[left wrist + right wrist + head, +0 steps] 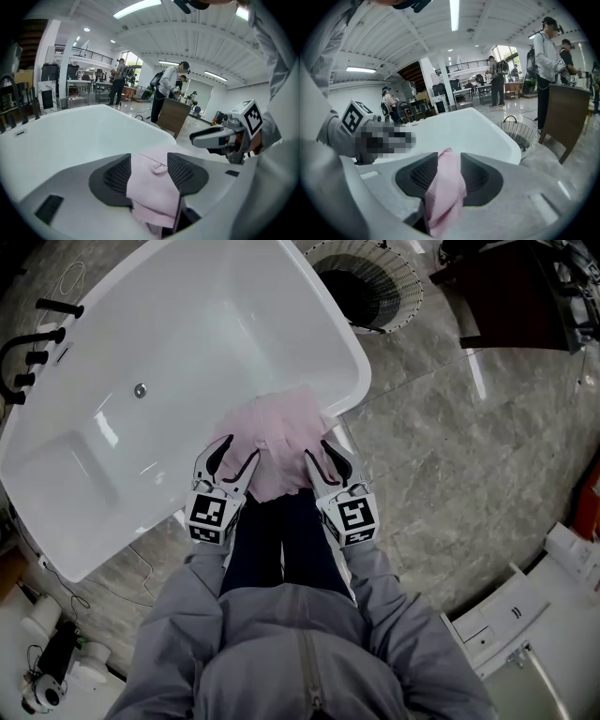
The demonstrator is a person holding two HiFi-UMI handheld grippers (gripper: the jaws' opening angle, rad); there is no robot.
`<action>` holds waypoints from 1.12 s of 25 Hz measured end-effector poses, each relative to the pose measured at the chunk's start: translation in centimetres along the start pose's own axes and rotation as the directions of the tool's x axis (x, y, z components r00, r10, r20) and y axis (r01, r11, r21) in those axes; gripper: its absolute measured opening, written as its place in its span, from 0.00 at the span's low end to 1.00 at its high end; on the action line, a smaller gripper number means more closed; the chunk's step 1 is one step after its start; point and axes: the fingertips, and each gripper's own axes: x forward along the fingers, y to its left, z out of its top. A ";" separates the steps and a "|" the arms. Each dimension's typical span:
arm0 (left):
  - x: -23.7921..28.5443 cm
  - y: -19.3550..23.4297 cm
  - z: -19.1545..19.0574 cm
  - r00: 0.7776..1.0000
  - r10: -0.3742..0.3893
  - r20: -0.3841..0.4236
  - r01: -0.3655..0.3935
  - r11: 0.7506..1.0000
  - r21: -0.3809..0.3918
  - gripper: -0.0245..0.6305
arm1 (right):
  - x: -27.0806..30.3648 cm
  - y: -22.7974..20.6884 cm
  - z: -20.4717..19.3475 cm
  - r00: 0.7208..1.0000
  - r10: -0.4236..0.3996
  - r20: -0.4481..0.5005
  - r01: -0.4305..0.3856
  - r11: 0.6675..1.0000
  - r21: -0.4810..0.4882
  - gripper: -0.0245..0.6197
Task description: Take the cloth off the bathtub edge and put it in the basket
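Right gripper (449,158) pinches a pink cloth (443,197) between its dark ribbed pads (424,176), the fabric bunched and trailing toward 6 o'clock. Straight past the jaws, at 12 o'clock from them, lies a white tub (473,126). A wire basket (519,132) stands on the grey floor (576,164) at 3 o'clock, near a wooden counter (567,112); a person (544,61) stands at 2 o'clock.

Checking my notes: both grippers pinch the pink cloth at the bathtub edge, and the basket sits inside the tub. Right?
No: the basket stands on the floor beyond the bathtub, as the head view shows. The left gripper and right gripper do pinch the cloth.
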 end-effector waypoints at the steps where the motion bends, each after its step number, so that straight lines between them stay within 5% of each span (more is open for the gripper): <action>1: 0.1 0.2 -0.4 1.000 0.005 -0.021 -0.005 1.000 -0.011 0.39 | 0.0 -0.1 -0.2 1.000 0.005 -0.006 -0.005 1.000 0.012 0.28; 6: 0.2 1.9 -2.5 0.994 0.040 -0.102 -0.047 0.997 -0.063 0.49 | 0.4 -0.2 -2.0 0.998 0.019 -0.056 -0.016 0.998 0.058 0.51; 11: 0.7 2.9 -5.7 0.976 -0.011 -0.219 -0.024 0.987 -0.157 0.59 | 1.0 0.2 -4.4 0.992 0.042 -0.121 -0.030 0.994 0.103 0.67; 18: 1.0 4.4 -7.4 0.961 -0.013 -0.275 -0.057 0.968 -0.245 0.67 | 1.8 0.0 -7.6 0.974 0.078 -0.211 -0.041 0.984 0.171 0.71; 28: 3.3 2.5 -10.5 0.919 -0.171 -0.356 0.006 0.908 -0.420 0.71 | 4.3 -0.7 -11.5 0.928 0.194 -0.319 -0.097 0.951 0.294 0.74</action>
